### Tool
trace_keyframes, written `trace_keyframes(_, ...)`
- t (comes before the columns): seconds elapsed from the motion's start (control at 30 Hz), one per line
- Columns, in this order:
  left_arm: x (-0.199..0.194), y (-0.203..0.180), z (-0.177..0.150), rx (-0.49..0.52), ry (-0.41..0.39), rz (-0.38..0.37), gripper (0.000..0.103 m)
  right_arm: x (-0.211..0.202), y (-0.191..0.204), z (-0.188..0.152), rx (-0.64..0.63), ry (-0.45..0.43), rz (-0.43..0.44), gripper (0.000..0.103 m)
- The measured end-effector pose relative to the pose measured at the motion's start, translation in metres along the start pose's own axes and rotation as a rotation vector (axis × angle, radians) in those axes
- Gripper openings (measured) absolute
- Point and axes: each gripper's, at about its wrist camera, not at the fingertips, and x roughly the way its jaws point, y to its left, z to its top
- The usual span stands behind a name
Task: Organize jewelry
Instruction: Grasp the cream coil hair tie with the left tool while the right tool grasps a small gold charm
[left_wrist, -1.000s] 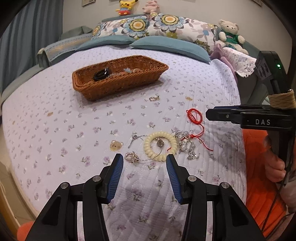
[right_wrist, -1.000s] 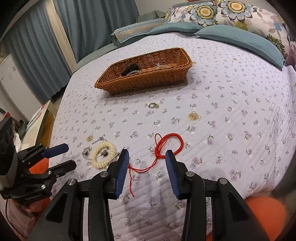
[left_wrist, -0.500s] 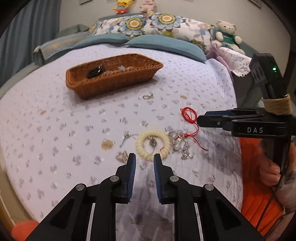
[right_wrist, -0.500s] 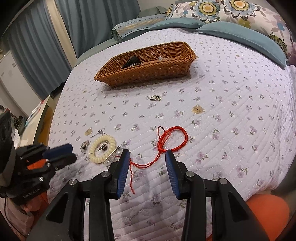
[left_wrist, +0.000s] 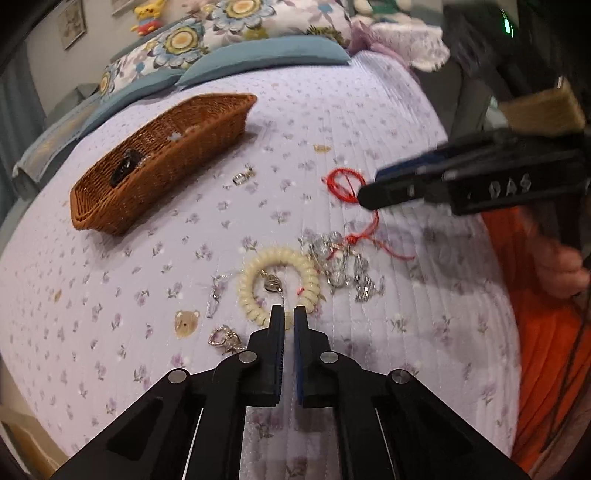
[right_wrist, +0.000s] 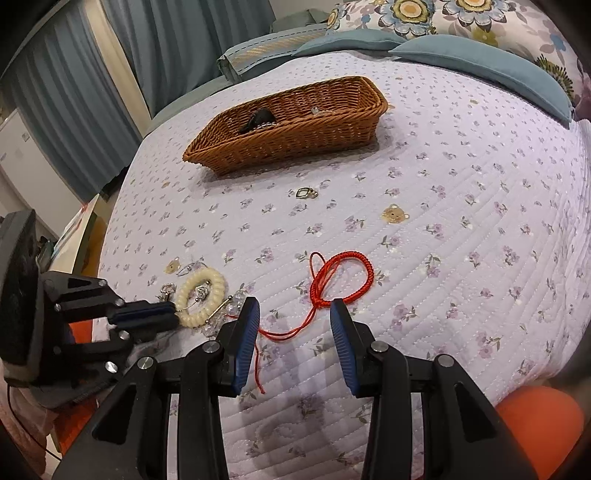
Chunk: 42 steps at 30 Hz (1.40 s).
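The left gripper (left_wrist: 289, 312) has its fingers closed at the near edge of the cream coil bracelet (left_wrist: 277, 284), whether pinching it I cannot tell, while the right gripper (right_wrist: 293, 308) stands half open with the red cord (right_wrist: 341, 271) just ahead of its fingertips.

Cream coiled bracelet (left_wrist: 277, 284) flat on lilac quilt, silver heart pendant (left_wrist: 272, 283) inside its ring, clear crystal pieces (left_wrist: 341, 264) touching its side, looped red cord (right_wrist: 341, 275) near, small ring (right_wrist: 306, 192) short of wicker basket (right_wrist: 291, 136).
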Motion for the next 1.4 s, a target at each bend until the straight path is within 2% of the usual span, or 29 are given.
trace_keyframes(0.27,-0.032,0.033,-0.003,-0.211,-0.146,-0.198,0.001,0.006,0.002,0.001,-0.004,0.012,0.0,0.044)
trace_keyframes(0.33,-0.037,0.04,-0.004,-0.237,-0.161,-0.186,0.001,0.006,0.002,0.001,-0.004,0.013,0.001,0.044)
trace_keyframes(0.43,-0.034,0.045,-0.007,-0.213,-0.119,-0.153,0.003,0.004,0.004,0.001,-0.009,0.005,0.018,0.044)
trace_keyframes(0.67,-0.019,0.034,-0.004,-0.012,-0.012,-0.075,0.006,0.002,0.026,0.013,-0.075,-0.009,0.016,0.044)
trace_keyframes(0.8,-0.02,0.051,-0.003,-0.078,-0.044,-0.109,0.008,0.007,0.03,0.038,-0.093,-0.036,-0.057,0.042)
trace_keyframes(0.83,-0.02,0.055,-0.003,-0.098,-0.055,-0.118,0.015,0.01,0.028,0.044,-0.086,-0.041,-0.068,0.041)
trace_keyframes(0.9,-0.023,0.065,-0.003,-0.165,-0.086,-0.127,0.037,0.02,0.019,0.063,-0.067,-0.041,-0.093,0.035)
trace_keyframes(0.93,-0.024,0.069,-0.004,-0.197,-0.1,-0.128,0.039,0.026,0.016,0.07,-0.064,-0.036,-0.096,0.034)
trace_keyframes(1.07,-0.024,0.065,-0.009,-0.184,-0.089,-0.102,0.039,0.061,0.012,0.094,-0.124,0.015,-0.121,0.032)
trace_keyframes(1.17,-0.02,0.063,-0.012,-0.181,-0.068,-0.085,0.039,0.084,0.009,0.103,-0.153,0.051,-0.141,0.021)
trace_keyframes(1.4,-0.013,0.066,-0.009,-0.214,-0.057,-0.068,0.039,0.105,0.01,0.101,-0.169,0.081,-0.126,0.021)
